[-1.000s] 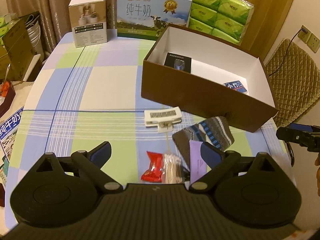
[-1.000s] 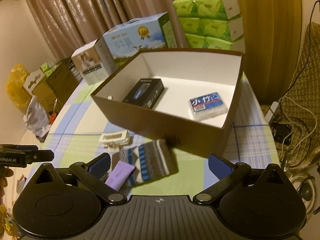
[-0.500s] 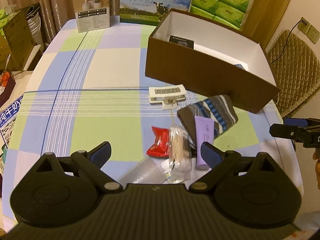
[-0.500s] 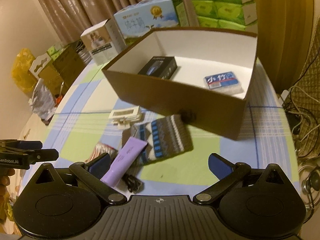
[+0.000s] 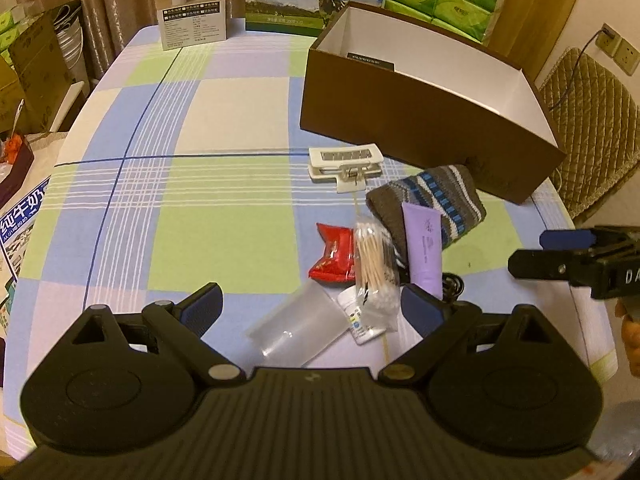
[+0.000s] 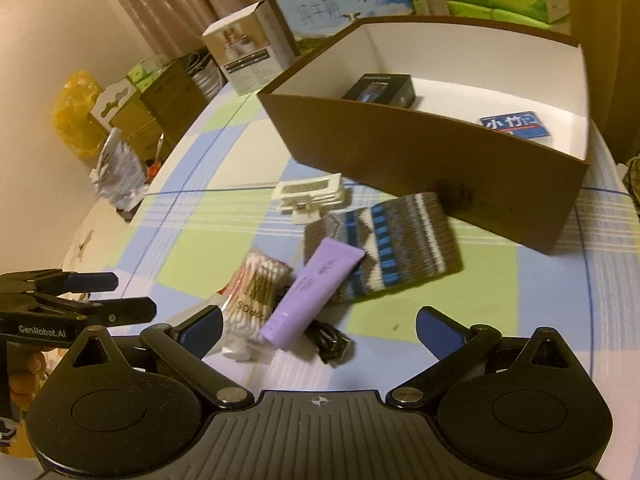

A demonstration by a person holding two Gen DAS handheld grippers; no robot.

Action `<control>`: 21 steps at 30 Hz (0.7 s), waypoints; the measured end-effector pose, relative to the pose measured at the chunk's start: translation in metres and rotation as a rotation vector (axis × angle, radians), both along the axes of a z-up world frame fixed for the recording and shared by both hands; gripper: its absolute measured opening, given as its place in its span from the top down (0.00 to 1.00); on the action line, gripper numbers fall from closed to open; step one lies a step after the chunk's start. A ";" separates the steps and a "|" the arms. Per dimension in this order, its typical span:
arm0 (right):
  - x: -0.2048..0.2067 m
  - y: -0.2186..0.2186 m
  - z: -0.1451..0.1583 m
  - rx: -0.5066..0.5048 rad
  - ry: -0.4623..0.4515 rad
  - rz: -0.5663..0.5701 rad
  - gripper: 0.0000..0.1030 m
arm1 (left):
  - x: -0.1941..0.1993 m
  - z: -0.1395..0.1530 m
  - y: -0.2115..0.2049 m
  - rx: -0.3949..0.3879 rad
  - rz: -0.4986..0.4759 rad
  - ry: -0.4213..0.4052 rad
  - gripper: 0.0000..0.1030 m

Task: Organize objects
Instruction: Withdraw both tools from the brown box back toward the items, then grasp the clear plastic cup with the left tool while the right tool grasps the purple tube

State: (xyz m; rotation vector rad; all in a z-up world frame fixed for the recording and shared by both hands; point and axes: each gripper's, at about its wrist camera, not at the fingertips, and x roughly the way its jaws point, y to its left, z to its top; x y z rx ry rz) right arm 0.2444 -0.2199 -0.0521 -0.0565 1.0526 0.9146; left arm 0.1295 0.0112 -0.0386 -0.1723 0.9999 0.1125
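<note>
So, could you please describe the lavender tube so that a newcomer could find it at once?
Start at the big brown box on the checked tablecloth; in front of it lies a striped knitted sock. The lavender tube rests partly on that sock, beside the bag of cotton swabs, and is the pile's only smooth purple item.

Box (image 5: 420,120) at table's (image 5: 220,220) far right; case (image 6: 380,88) and pack (image 6: 516,124) inside. Clip (image 5: 346,160) just before box, sock (image 5: 436,200) to its right. Tube (image 5: 424,244) lies on sock. Swabs (image 5: 374,252) left of tube, packet (image 5: 332,252) beyond, cup (image 5: 298,324) nearest.
</note>
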 end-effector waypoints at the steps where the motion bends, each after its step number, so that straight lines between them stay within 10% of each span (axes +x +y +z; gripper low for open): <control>1: 0.000 0.001 -0.001 -0.001 0.001 -0.001 0.02 | -0.001 -0.002 0.000 0.006 -0.007 0.003 0.09; 21: 0.006 -0.006 -0.008 -0.030 0.024 -0.108 0.02 | 0.025 -0.073 -0.005 0.127 -0.335 0.131 0.31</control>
